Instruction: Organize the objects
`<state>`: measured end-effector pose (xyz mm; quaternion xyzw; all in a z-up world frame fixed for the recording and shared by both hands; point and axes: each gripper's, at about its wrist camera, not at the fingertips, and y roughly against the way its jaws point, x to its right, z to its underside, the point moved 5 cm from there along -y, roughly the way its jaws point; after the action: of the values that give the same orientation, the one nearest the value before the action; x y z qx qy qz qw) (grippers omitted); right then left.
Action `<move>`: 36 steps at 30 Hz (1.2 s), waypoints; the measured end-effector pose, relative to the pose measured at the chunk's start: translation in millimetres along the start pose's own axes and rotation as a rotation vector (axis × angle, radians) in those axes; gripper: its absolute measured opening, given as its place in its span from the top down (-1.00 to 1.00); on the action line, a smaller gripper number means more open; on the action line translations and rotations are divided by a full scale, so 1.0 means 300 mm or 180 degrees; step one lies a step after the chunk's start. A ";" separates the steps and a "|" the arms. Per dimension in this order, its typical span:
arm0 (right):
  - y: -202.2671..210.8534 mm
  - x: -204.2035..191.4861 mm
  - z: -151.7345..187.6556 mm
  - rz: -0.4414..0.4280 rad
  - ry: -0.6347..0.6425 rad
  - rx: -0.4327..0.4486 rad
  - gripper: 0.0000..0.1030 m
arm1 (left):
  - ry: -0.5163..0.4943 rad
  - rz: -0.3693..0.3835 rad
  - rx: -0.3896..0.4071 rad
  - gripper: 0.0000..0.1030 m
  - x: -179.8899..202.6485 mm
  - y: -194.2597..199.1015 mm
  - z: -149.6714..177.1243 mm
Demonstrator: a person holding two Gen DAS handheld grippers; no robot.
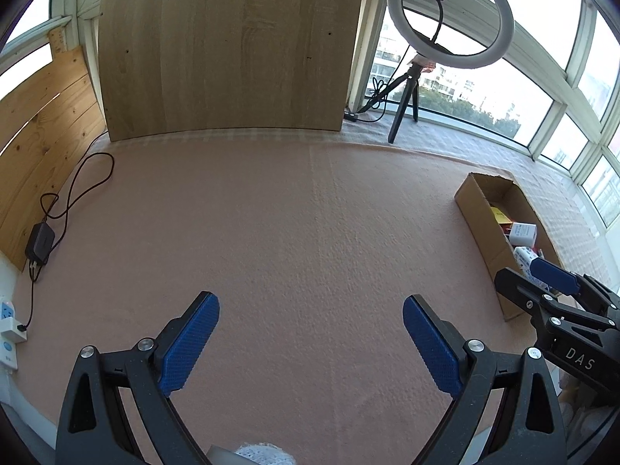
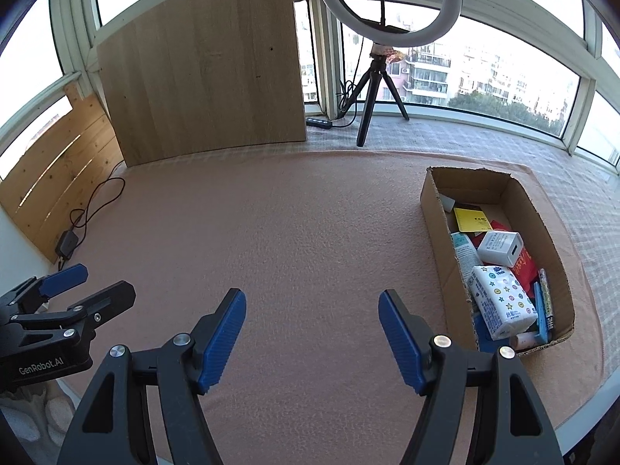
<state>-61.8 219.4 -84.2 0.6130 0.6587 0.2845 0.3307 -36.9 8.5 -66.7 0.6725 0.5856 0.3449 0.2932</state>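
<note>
Left gripper (image 1: pixel 311 343): black plastic linkage arms, silver round screws at the pivots behind the jaws, blue ribbed pads (image 1: pixel 188 343) on the inner jaw faces. Right gripper (image 2: pixel 312 343): same build, same blue ribbed pads (image 2: pixel 222 343). White "DAS" lettering on right body, "GenRobot.AI" on left body, both behind the jaws.
</note>
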 end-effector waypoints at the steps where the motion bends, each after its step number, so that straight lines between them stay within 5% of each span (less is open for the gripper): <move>1: -0.001 0.000 0.000 -0.0004 0.0000 -0.0003 -0.31 | -0.0003 0.0000 0.0001 -0.90 0.002 0.001 0.000; 36: -0.030 0.003 -0.015 0.0019 -0.0018 -0.0037 -0.34 | -0.0058 -0.0052 0.0009 -0.90 0.014 -0.026 -0.038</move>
<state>-70.8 219.6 -88.4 0.6139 0.6542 0.2876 0.3353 -50.3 13.6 -65.7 0.6712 0.5888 0.3355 0.3003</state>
